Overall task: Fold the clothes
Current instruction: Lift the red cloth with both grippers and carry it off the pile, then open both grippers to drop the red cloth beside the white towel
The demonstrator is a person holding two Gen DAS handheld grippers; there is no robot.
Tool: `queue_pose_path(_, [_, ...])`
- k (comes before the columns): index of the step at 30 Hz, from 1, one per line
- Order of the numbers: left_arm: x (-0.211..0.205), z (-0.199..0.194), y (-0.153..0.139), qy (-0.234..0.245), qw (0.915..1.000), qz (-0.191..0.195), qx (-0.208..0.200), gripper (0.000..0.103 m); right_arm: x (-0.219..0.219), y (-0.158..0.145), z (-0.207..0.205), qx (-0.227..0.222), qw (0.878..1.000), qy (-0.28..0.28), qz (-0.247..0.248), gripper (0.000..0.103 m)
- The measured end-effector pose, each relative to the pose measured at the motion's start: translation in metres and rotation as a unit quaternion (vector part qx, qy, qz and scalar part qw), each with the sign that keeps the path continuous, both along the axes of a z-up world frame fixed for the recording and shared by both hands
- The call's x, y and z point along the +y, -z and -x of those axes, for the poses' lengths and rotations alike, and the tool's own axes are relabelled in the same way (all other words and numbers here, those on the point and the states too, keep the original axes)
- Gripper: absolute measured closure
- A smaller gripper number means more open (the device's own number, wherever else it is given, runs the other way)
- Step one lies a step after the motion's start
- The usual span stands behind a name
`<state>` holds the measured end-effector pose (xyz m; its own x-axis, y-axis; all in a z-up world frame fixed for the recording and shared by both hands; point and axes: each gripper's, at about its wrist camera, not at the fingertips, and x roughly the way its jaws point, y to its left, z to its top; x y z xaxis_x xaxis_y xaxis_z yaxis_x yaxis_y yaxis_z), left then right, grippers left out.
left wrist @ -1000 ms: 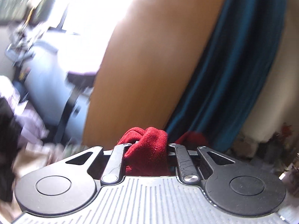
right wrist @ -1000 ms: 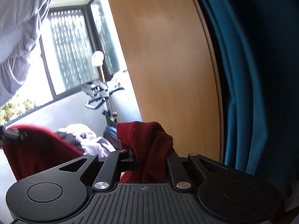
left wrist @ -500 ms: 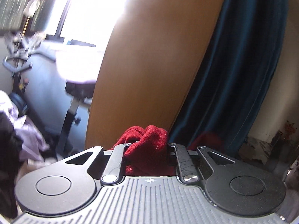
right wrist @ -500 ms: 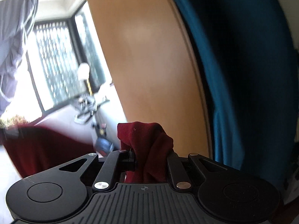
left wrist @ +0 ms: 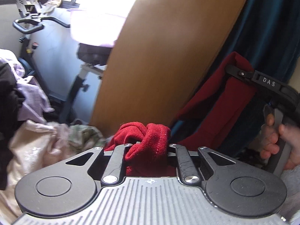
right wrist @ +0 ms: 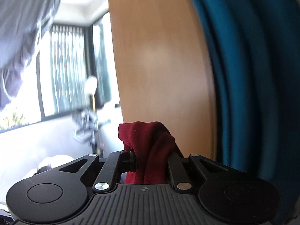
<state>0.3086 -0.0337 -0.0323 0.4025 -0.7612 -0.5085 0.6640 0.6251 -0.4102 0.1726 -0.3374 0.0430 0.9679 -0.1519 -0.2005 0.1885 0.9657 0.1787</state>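
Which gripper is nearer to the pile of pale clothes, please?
Left. The left gripper hangs just above the pale clothes pile; the right gripper is higher, by the teal curtain.

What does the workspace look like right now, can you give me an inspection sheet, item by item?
Surface: no work surface seen.
Job's things: red garment, bunched in both grippers, hanging between them.
Clutter: pile of clothes at lower left, pale and dark pieces mixed.
Grippers: left gripper shut on the red garment; right gripper shut on it too, a hand on its handle.
Cables: nothing seen.
Surroundings: wooden panel ahead, teal curtain beside it, exercise bike by a bright window.
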Motion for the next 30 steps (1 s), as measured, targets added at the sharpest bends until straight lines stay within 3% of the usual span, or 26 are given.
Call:
queue_pose_path(3, [0.006,-0.003,0.014,-0.026,0.9986,-0.045,-0.011,0.089,0.000,0.027,-0.032,0.046,0.999,0.005,-0.006,0.094])
queue_pose_path(7, [0.017,-0.018,0.060,-0.045,0.9948,-0.086,0.030,0.089,0.004,0.079,-0.078,0.128,0.992,0.005,-0.002,0.094])
queue_pose_path(11, [0.022,-0.043,0.116,-0.067,0.9865,-0.122,0.087,0.089,0.023,0.144,-0.121,0.215,0.976,0.005,-0.044,0.094])
queue_pose_path(15, [0.028,-0.060,0.153,-0.083,0.9767,-0.169,0.103,0.083,0.058,0.204,-0.139,0.269,0.963,0.002,-0.017,0.093])
queue_pose_path(16, [0.029,-0.061,0.157,-0.079,0.9746,-0.186,0.097,0.075,0.066,0.216,-0.144,0.278,0.961,0.002,-0.009,0.093])
queue_pose_path(18, [0.036,-0.062,0.157,-0.079,0.9739,-0.194,0.087,0.048,0.077,0.237,-0.159,0.306,0.952,-0.001,-0.020,0.091])
queue_pose_path(19, [0.039,-0.063,0.157,-0.079,0.9736,-0.198,0.082,0.028,0.084,0.242,-0.165,0.317,0.948,-0.006,-0.022,0.088])
queue_pose_path(20, [0.045,-0.062,0.153,-0.083,0.9753,-0.190,0.075,0.015,0.091,0.247,-0.171,0.328,0.944,-0.012,-0.025,0.078])
queue_pose_path(21, [0.049,-0.062,0.147,-0.083,0.9763,-0.186,0.073,0.010,0.094,0.251,-0.172,0.333,0.943,-0.013,-0.024,0.058])
queue_pose_path(23, [0.056,-0.064,0.135,-0.072,0.9783,-0.180,0.074,0.006,0.100,0.260,-0.173,0.342,0.939,-0.016,-0.021,0.037])
queue_pose_path(25, [0.067,-0.063,0.117,-0.048,0.9831,-0.166,0.060,0.006,0.109,0.264,-0.189,0.347,0.937,-0.008,-0.031,0.032])
queue_pose_path(27, [0.082,-0.063,0.097,-0.056,0.9853,-0.160,0.024,0.005,0.115,0.265,-0.195,0.349,0.936,0.004,-0.047,0.020])
queue_pose_path(30, [0.109,-0.078,0.075,-0.108,0.9822,-0.153,-0.005,0.002,0.122,0.263,-0.207,0.339,0.938,0.013,-0.069,0.015])
